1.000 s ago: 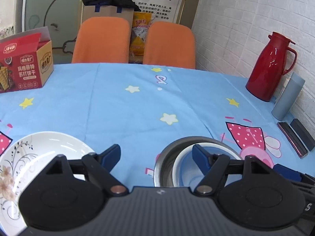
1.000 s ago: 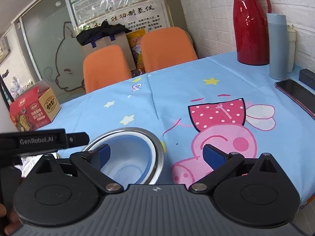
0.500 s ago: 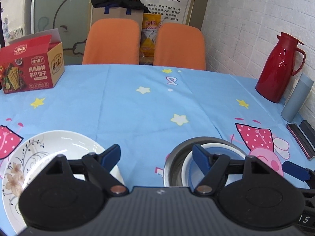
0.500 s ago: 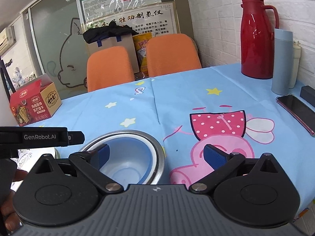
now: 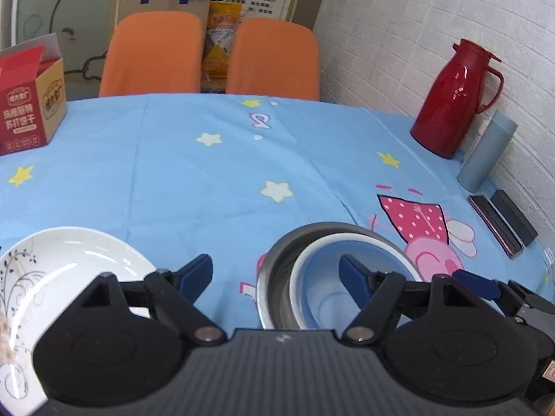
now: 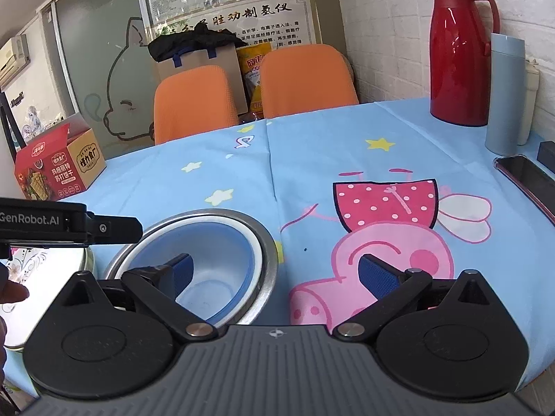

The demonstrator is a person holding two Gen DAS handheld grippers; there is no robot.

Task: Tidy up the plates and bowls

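A blue bowl [image 5: 324, 286] sits nested inside a steel bowl [image 5: 277, 270] on the blue tablecloth; both show in the right wrist view, the blue bowl [image 6: 211, 260] within the steel bowl [image 6: 269, 242]. A white plate with a black floral pattern [image 5: 69, 263] lies to their left, and its edge shows in the right wrist view [image 6: 45, 263]. My left gripper [image 5: 275, 272] is open and empty, above the cloth between plate and bowls. My right gripper [image 6: 275, 272] is open and empty, its left finger over the blue bowl.
A red thermos [image 5: 451, 100], a grey-blue tumbler [image 5: 485, 152], a phone [image 5: 494, 225] and a black case [image 5: 517, 216] stand along the right wall. A red snack box [image 5: 27, 104] sits at the far left. Two orange chairs [image 5: 211, 55] stand behind the table.
Both grippers have risen and pulled back slightly, so the plate and nested bowls sit lower and fuller in view. Both stay open. The plate and bowls have not moved.
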